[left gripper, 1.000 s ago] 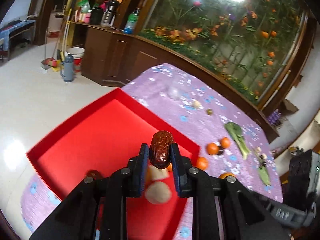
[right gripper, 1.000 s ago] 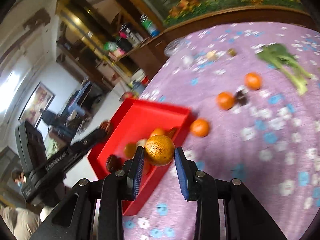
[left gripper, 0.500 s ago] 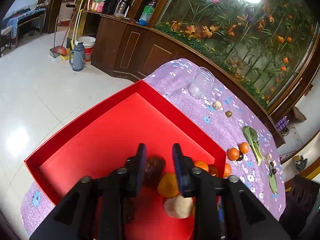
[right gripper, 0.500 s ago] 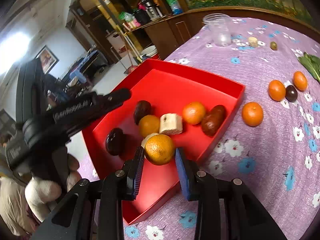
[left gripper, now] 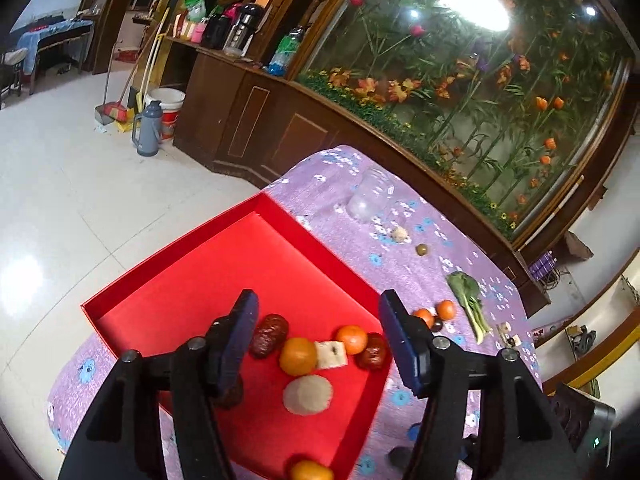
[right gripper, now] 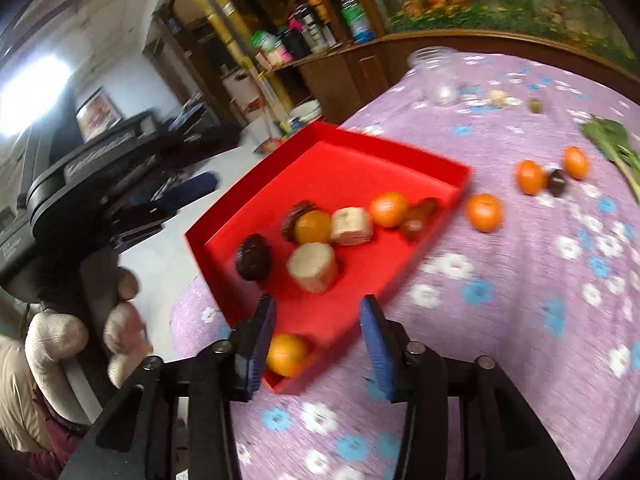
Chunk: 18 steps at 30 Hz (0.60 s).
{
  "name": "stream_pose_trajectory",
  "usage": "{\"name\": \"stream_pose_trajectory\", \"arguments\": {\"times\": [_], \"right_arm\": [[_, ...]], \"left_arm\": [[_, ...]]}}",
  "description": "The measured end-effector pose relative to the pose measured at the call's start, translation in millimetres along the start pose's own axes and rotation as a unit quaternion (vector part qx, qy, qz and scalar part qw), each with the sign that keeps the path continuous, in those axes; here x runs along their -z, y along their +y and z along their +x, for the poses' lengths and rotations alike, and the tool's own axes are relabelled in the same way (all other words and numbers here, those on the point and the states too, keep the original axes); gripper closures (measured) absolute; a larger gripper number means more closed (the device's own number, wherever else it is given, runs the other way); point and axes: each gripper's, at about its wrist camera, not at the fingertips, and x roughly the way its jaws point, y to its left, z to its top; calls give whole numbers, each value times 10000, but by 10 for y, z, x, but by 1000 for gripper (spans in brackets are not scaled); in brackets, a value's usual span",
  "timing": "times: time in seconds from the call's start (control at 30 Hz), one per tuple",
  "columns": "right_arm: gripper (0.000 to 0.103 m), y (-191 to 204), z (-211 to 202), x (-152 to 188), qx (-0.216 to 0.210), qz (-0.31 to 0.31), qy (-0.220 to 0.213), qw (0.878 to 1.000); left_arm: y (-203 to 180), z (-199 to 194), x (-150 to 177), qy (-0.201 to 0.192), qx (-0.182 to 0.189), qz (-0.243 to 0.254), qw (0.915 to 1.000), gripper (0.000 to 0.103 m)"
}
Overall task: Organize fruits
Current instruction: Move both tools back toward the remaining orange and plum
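Observation:
A red tray [left gripper: 208, 264] sits at the near left of the purple flowered table; it also shows in the right wrist view [right gripper: 360, 160]. In it lie dark dates [left gripper: 269, 335], oranges [left gripper: 298, 356], a pale cube [left gripper: 331, 354] and a pale round piece [left gripper: 308, 395]. My left gripper [left gripper: 320, 344] is open and empty above the tray. My right gripper [right gripper: 318, 340] is open and empty over the tray's near corner, where an orange [right gripper: 286, 354] lies. Three oranges [right gripper: 485, 212] and a dark fruit [right gripper: 557, 182] lie on the cloth right of the tray.
A clear jar [left gripper: 370, 200], a pale nut [left gripper: 400, 235] and an olive [left gripper: 421, 249] stand at the table's far end. Leafy greens [left gripper: 468, 296] lie at the right. The table edge drops to tiled floor on the left. A wooden cabinet stands behind.
Both grippers have opened. The left let go of its date into the tray and lifted. The right let go of its orange into the tray's near corner.

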Motion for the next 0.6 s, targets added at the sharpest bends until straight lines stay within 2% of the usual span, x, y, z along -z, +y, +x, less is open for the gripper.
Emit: {"name": "stream_pose_trajectory", "arguments": {"times": [0.13, 0.3, 0.43, 0.6], "right_arm": [[52, -355, -282, 90, 194, 491, -270, 9982], [52, -735, -522, 187, 382, 920, -474, 9939], [52, -942, -610, 152, 563, 1013, -548, 9917], [52, -1195, -605, 14, 922, 988, -581, 9891]], "left_arm": [[-250, -15, 59, 67, 91, 204, 9997, 40], [-626, 92, 228, 289, 214, 693, 9970, 40], [-882, 287, 361, 551, 316, 1024, 9927, 40], [-1199, 603, 417, 882, 456, 1542, 9830, 40]]}}
